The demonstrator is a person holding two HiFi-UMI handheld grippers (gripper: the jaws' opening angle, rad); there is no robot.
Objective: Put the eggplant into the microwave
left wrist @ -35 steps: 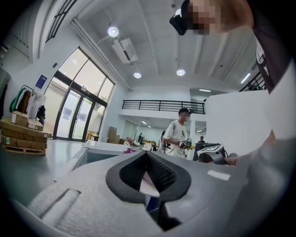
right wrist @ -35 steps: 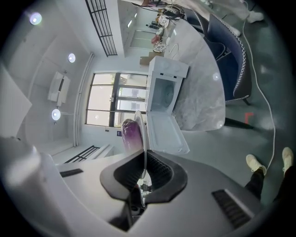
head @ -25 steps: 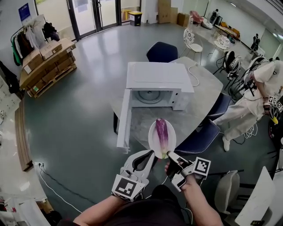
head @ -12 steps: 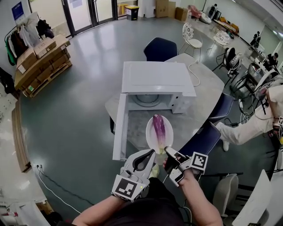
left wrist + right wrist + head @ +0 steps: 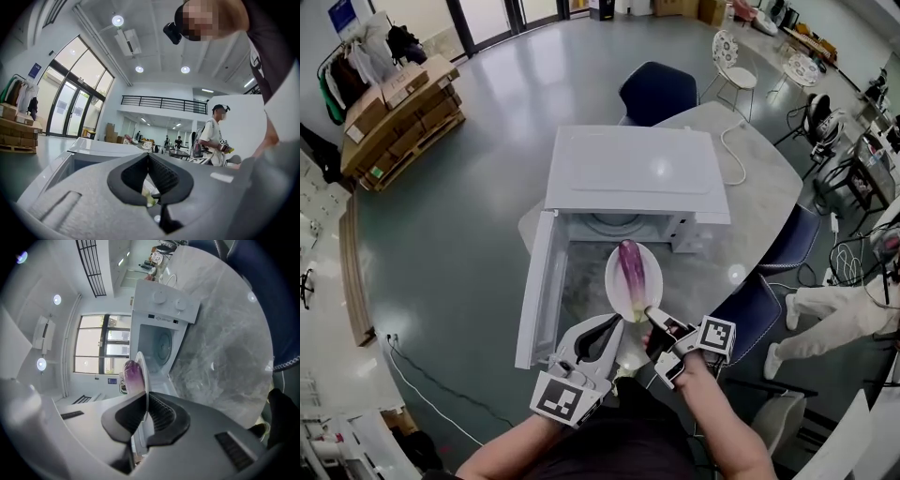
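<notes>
Grip first: the right gripper (image 5: pixel 650 314) is clamped on the near rim of a plate (image 5: pixel 650 274), and its own view shows that rim edge-on between the closed jaws. Holding the plate by its near rim leaves the far end free to go into the microwave first. The eggplant (image 5: pixel 630 266) lies lengthwise on the plate with its purple end pointing away from the person, so it is being carried on the plate rather than pinched directly, probably to spare its skin. The left gripper (image 5: pixel 622 322) hovers just beside the right one. Its tips are pressed together and grasp nothing. A pale green scrap shows through the loop behind them, though I cannot tell what it is. That gripper seems to be on standby, ready to steady the plate if it tips.

The plate hangs above the table (image 5: pixel 750 202), right in front of the microwave (image 5: pixel 628 169). The door (image 5: pixel 534 291) is swung wide to the left and is clear of the path. The remaining step looks like a level push forward and then a release.
</notes>
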